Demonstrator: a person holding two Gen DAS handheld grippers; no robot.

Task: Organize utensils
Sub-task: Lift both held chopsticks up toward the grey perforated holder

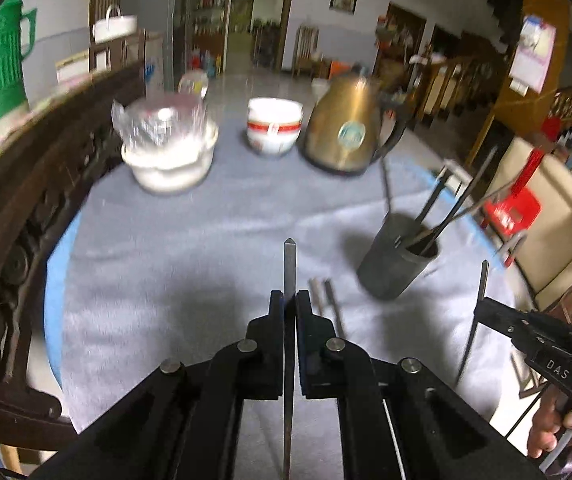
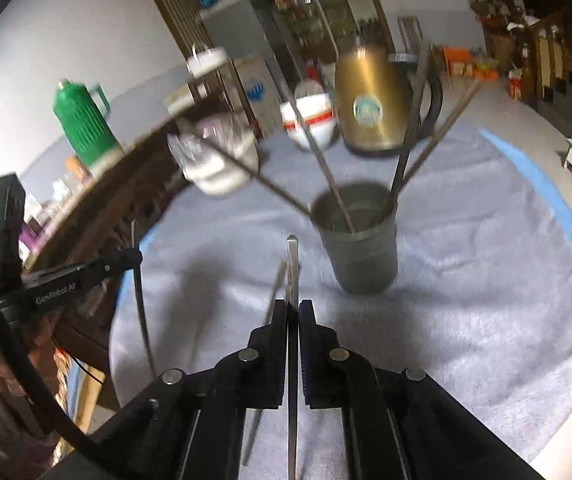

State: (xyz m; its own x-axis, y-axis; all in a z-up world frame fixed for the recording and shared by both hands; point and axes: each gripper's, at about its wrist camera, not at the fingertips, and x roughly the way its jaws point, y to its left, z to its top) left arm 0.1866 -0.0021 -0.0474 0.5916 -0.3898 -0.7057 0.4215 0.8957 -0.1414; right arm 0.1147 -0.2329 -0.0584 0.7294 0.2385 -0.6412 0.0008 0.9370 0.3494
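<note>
A dark cup stands on the grey cloth with several metal chopsticks leaning out of it. My left gripper is shut on a metal chopstick that points forward, left of and nearer than the cup. Two loose chopsticks lie on the cloth just right of its fingers. My right gripper is shut on another chopstick, close in front of the cup. One more chopstick lies on the cloth below it. Each gripper shows in the other's view, the right gripper and the left gripper, each holding its stick.
At the table's far side stand a golden kettle, stacked white bowls and a plastic-wrapped white container. A dark carved wooden rail runs along the left with a green flask on it. A red stool is beyond the right edge.
</note>
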